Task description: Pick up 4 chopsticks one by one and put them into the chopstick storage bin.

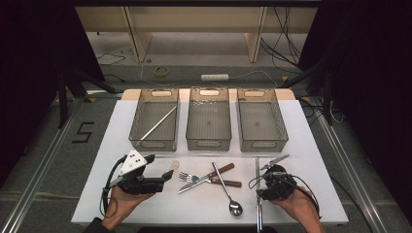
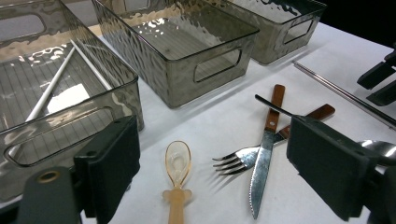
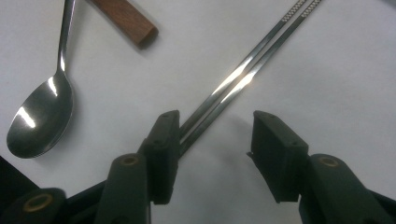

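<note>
My left gripper [image 1: 160, 171] [image 2: 219, 177] hangs open over the table's front left. A small amber plastic spoon [image 2: 177, 163] [image 1: 173, 166] lies between its wide jaws. Just past it a fork [image 2: 233, 158] [image 1: 187, 177] and a wood-handled knife [image 2: 264, 154] [image 1: 206, 178] cross each other. A metal spoon [image 1: 228, 189] [image 3: 42, 116] lies beside them. My right gripper [image 1: 261, 193] [image 3: 215, 140] is open and low over a pair of metal chopsticks [image 3: 243, 77] [image 1: 258, 194], which run along the inner face of its left jaw.
Three smoky clear bins stand in a row at the back: the left bin [image 1: 153, 144] holds white chopsticks [image 1: 159, 123] [image 2: 49, 91], while the middle bin [image 1: 209, 144] and right bin [image 1: 262, 144] hold nothing. Cables and a shelf stand beyond the table.
</note>
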Demonstrator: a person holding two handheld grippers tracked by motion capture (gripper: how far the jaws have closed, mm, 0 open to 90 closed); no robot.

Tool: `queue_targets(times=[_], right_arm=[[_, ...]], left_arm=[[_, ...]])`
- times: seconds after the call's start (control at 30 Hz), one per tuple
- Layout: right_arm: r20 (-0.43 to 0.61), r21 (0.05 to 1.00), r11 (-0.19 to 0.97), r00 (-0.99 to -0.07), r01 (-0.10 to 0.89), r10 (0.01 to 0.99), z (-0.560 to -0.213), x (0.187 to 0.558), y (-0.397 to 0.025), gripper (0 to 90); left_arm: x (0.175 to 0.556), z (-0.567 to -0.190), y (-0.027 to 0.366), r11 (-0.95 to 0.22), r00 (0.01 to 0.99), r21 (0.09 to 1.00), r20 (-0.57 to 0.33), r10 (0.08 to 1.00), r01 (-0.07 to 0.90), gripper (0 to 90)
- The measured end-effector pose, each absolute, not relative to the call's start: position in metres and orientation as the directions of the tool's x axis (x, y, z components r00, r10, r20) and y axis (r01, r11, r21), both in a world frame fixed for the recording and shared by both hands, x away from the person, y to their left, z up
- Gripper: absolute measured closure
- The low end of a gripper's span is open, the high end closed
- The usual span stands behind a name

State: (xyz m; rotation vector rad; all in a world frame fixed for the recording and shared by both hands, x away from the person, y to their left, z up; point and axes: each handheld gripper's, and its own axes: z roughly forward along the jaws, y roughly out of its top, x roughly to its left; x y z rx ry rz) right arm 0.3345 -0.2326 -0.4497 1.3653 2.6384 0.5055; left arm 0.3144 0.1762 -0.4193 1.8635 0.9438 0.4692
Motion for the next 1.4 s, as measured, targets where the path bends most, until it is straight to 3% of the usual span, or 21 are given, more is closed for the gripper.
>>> queue_targets(times=[0.53, 1.4], right_arm=[[0.072, 0.312, 0.552, -0.598, 0.774, 0.798, -0.4558, 0.3385, -0.2290, 62.8], [0.014, 0.238, 0.600, -0.621, 0.763, 0.784, -0.4559, 0.3435, -0.2275, 77.7]], left_arm=[[0.3141, -0.4197, 0.1761, -0.253, 0.627, 0.880, -0.062, 0.777, 0.401, 16.8], [0.3136, -0.4204, 0.1746, -0.282, 0.636, 0.878, -0.034, 0.771, 0.388, 16.8]])
